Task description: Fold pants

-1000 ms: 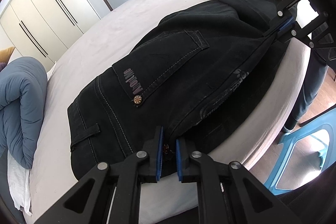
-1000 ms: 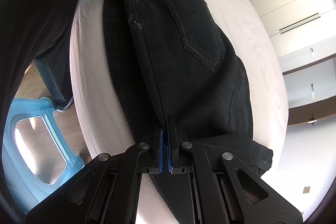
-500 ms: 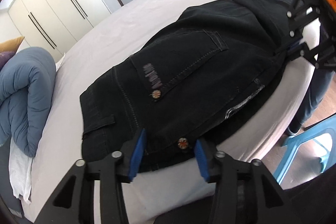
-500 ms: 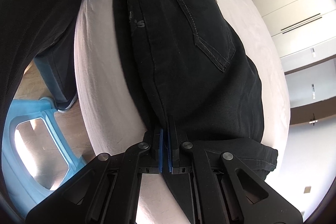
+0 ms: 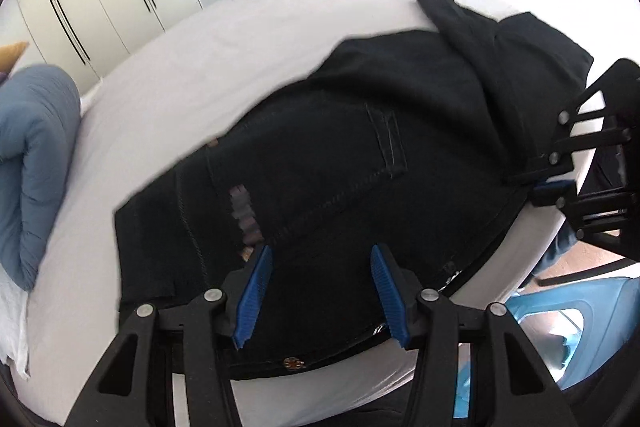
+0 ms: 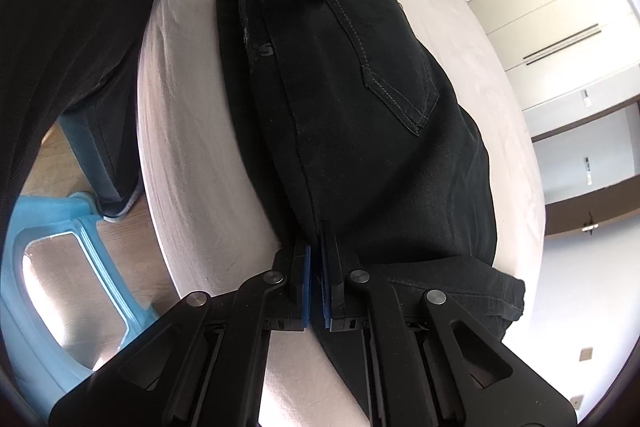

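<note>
Two grippers are working black jeans [image 5: 340, 155] lying on the bed [image 5: 224, 43]: the left gripper [image 5: 318, 291] is hovering spread and empty over the waistband, while the right gripper [image 6: 316, 287] is pinching the seam. Tugging one-handed risks skewing the fold.

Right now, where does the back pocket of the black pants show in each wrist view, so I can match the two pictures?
Left wrist view: the back pocket is at centre, just above the open left gripper.
Right wrist view: the back pocket is upper centre, far above the right gripper, which is shut on the pants.
Shared landmark: the blue plastic stool beside the bed.
</note>
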`<state>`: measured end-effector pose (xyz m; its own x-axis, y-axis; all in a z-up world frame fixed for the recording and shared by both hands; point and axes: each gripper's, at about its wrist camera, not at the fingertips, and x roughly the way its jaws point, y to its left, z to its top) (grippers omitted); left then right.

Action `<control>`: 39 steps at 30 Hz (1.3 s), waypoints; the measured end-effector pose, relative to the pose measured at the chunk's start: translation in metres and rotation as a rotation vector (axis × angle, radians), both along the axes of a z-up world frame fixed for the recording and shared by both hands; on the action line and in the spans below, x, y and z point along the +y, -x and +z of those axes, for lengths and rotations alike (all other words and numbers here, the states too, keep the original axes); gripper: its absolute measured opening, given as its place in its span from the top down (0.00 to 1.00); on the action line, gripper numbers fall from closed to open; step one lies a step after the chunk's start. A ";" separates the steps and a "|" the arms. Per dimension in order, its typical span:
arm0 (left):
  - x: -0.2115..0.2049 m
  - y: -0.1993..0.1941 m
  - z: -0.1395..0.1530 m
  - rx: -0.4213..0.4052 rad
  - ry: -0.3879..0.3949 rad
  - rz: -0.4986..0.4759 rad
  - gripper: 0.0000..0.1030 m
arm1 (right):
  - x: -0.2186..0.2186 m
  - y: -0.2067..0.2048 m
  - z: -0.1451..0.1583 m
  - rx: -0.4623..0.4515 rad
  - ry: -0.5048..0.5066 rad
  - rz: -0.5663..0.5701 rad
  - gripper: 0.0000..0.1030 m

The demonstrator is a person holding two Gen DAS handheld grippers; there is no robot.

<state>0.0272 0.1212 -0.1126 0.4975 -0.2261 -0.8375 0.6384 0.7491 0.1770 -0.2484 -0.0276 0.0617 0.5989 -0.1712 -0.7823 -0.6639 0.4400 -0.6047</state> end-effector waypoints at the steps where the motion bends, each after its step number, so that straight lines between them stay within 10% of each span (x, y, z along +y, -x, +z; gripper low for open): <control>1: 0.002 -0.004 -0.011 0.032 0.010 0.020 0.46 | 0.001 0.001 -0.002 -0.011 0.005 0.004 0.95; 12: -0.020 0.004 0.015 0.014 -0.123 -0.008 0.47 | -0.004 0.020 -0.009 -0.091 0.008 0.039 0.93; 18: -0.066 -0.019 0.042 -0.031 0.024 0.002 0.46 | -0.016 0.025 0.006 -0.100 -0.061 -0.032 0.90; 20: -0.080 -0.029 0.030 0.006 0.054 0.012 0.46 | -0.027 0.026 0.024 -0.077 -0.157 -0.101 0.81; 22: -0.095 -0.040 0.012 0.102 0.055 0.017 0.46 | -0.045 0.022 0.043 -0.024 -0.282 -0.189 0.35; 24: -0.103 -0.034 -0.007 0.111 0.020 0.015 0.46 | -0.085 0.012 0.078 -0.036 -0.501 -0.328 0.17; 33: -0.093 -0.028 -0.015 0.150 0.080 0.068 0.46 | -0.379 -0.104 0.114 -0.006 -1.439 -1.144 0.16; 39: -0.095 -0.032 -0.017 0.166 0.090 0.076 0.46 | -0.466 -0.145 0.074 0.003 -1.694 -1.376 0.19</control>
